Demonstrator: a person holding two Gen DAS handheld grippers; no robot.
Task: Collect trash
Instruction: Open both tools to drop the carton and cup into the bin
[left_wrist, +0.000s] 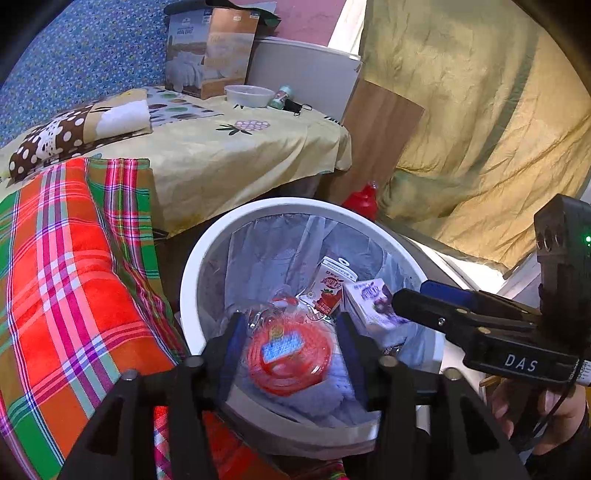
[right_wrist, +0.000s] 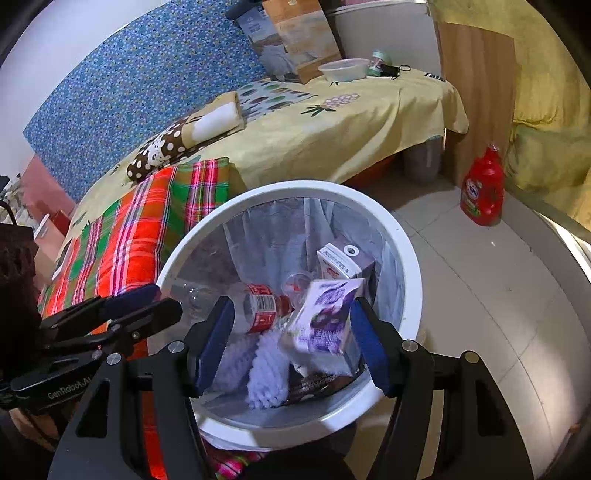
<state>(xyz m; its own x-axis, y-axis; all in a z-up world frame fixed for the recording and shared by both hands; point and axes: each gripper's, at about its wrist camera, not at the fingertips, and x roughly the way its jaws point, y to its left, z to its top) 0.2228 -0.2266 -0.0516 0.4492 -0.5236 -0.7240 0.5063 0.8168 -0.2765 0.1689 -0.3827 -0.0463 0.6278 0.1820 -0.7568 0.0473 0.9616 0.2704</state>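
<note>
Both grippers are hovering over the white bin (left_wrist: 192, 280), which is standing on the floor beside the bed. The left gripper (left_wrist: 291, 345) is standing with its jaws apart; a plastic bottle (left_wrist: 288, 354) with a red label is lying between the blue pads, blurred, and the pads are not pressing on it, so it is released. In the right wrist view the right gripper (right_wrist: 291, 343) is also spread wide, and a purple carton (right_wrist: 325, 317), blurred too, is sitting between its pads with a gap on either side. The bottle is showing there at 9 o'clock of that carton, lying on its side inside the bin, above a white fluffy cloth (right_wrist: 266, 380). A red-and-white carton (right_wrist: 343, 262) is leaning against the liner at 1 o'clock. Only the right view is showing the red detergent bottle (right_wrist: 484, 192) in full on the tiles at 2 o'clock of the bin; only the left view is showing a hand (left_wrist: 543, 417) holding the right gripper.
</note>
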